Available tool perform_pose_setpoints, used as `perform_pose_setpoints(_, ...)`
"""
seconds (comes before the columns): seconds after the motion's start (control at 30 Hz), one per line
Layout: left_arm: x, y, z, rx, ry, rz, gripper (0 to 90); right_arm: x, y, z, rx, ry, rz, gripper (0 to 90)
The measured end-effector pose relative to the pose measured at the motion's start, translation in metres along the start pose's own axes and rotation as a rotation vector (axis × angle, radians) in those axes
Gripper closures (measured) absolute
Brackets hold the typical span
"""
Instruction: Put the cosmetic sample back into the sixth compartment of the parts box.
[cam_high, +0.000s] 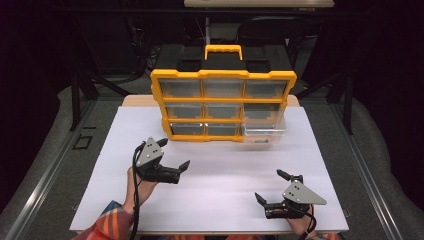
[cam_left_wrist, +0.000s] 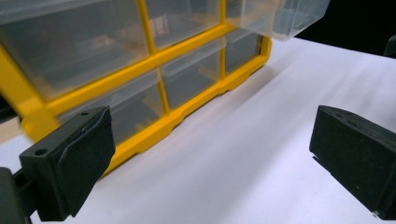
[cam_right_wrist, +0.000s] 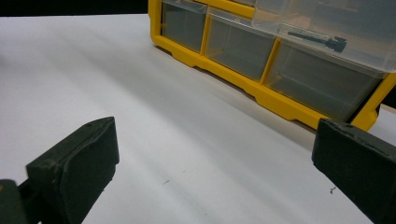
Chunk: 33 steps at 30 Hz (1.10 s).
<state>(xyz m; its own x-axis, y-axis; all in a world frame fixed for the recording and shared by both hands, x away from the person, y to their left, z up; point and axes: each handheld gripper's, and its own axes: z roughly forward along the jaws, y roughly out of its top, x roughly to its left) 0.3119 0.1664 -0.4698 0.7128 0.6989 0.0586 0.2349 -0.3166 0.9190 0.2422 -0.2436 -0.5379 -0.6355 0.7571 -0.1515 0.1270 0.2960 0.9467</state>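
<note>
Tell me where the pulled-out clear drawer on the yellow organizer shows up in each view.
High view: the pulled-out drawer juts from the organizer's right column, middle row.
Left gripper view: it overhangs at the top right.
Right gripper view: it sits at the top right, with a dark screw inside.
Shared landmark: the yellow organizer frame.

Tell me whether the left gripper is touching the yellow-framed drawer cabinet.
Apart. The high view shows bare white tabletop between the left gripper and the yellow-framed plastic drawer cabinet; the left gripper view shows open jaws short of its frame.

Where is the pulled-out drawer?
In the high view, the open drawer juts from the organizer's right column, middle row, above the white table.
</note>
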Motion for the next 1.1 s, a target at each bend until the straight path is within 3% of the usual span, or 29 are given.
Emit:
perform_pose_setpoints(0.37, 0.013, -0.045, -0.017, 0.046, 0.067, -0.056, 0.1, 0.000, 0.000, 0.000, 0.000, -0.003, 0.001, 0.1)
perform_pose_setpoints(0.53, 0.017, -0.063, -0.026, 0.045, 0.088, -0.074, 0.1, 0.000, 0.000, 0.000, 0.001, -0.001, 0.000, 0.1)
perform_pose_setpoints(0.7, 0.019, -0.078, -0.032, 0.047, 0.090, -0.095, 0.1, 0.000, 0.000, 0.001, 0.002, 0.000, -0.001, 0.1)
perform_pose_setpoints(0.93, 0.016, -0.099, -0.036, 0.028, 0.051, -0.107, 0.0, 0.001, 0.000, 0.001, 0.004, 0.006, -0.003, 0.2)
perform_pose_setpoints(1.1, 0.016, -0.103, -0.036, 0.029, 0.052, -0.107, 0.0, 0.002, 0.000, 0.001, 0.008, 0.011, -0.004, 0.1)
